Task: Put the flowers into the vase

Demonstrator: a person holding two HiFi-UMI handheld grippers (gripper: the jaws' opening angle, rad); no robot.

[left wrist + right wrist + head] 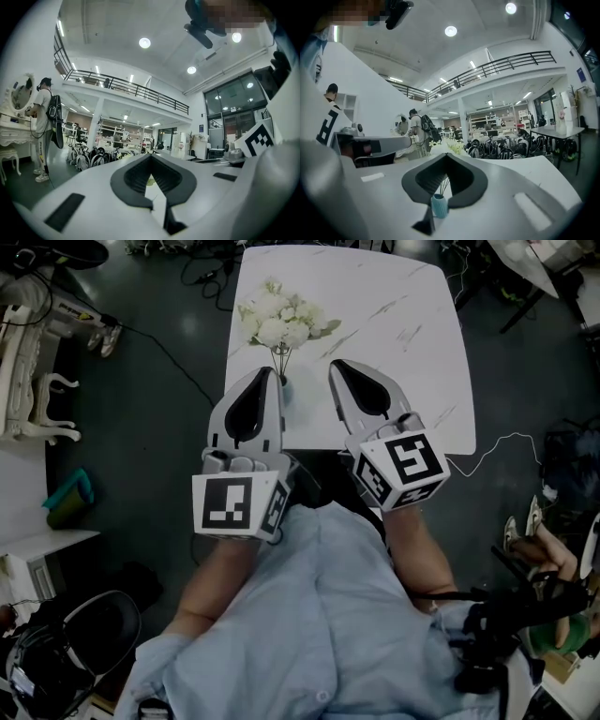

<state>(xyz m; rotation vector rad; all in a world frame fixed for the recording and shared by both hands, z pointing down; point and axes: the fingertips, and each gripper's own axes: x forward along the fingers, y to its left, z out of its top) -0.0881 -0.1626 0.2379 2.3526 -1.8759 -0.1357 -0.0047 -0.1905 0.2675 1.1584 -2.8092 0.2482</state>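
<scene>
A bunch of white flowers [279, 320] stands with its stems in a small pale-blue vase [284, 390] near the front left of the white marble table [394, 315]. My left gripper [269, 374] is shut and empty; it hovers just left of the vase and hides part of it. Right of the vase, my right gripper [337, 367] is also shut with nothing in it. In the right gripper view the vase [439, 205] and flowers [440, 149] show through the hollow behind the closed jaws [446, 155]. The left gripper view shows closed jaws [151, 157] and only a scrap of green behind them.
A white ornate dresser [28, 381] stands on the dark floor at the left, with cables [169, 352] running to the table. A teal object [70, 495] lies lower left. Another person's feet [530, 521] and camera gear [506, 615] are at the right.
</scene>
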